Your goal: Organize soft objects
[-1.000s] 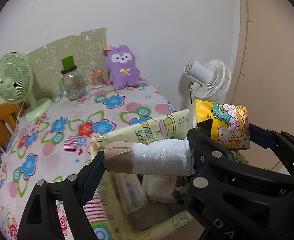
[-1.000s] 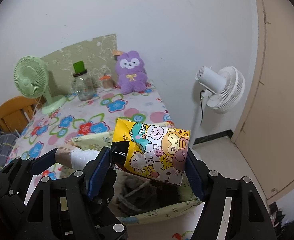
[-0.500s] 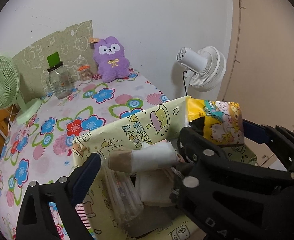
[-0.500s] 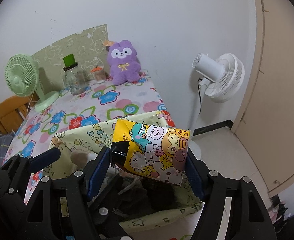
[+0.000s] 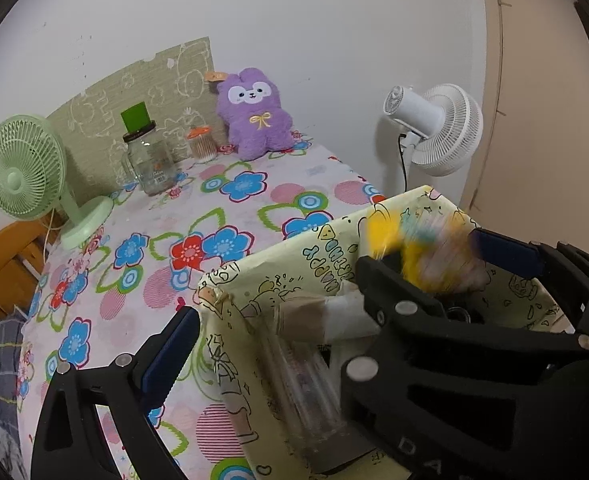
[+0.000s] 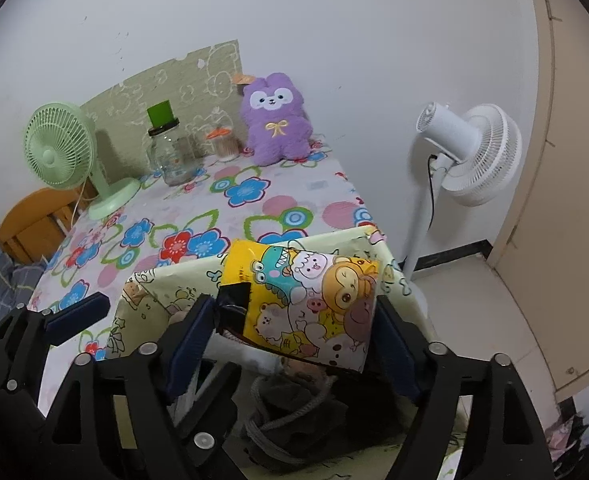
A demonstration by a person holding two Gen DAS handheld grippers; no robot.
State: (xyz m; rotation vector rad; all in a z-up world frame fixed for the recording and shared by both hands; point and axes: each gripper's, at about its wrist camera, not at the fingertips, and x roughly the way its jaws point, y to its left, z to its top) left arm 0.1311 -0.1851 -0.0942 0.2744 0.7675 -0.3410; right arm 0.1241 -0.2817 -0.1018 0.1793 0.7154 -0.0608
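— What does the right tool (image 6: 294,332) have?

— I've got it clenched on the yellow cartoon pouch (image 6: 306,300), one blue pad on each side. The pouch hangs over the open yellow-green storage box (image 6: 166,280), above a dark bundle with cord (image 6: 294,404) lying inside.

— And the left tool (image 5: 262,320)?

— My left one is spread wide — its near finger (image 5: 166,352) sits outside the box wall (image 5: 254,276). A tape-wrapped roll (image 5: 322,316) lies between the fingers; I can't tell whether anything grips it. In that view the pouch (image 5: 410,248) is a blur.

— The rest of the tabletop (image 5: 154,240)?

— The purple plush (image 5: 256,114) leans on the wall, beside a glass jar (image 5: 146,160) and a green fan (image 5: 26,176). A white fan (image 6: 466,152) stands on the floor.
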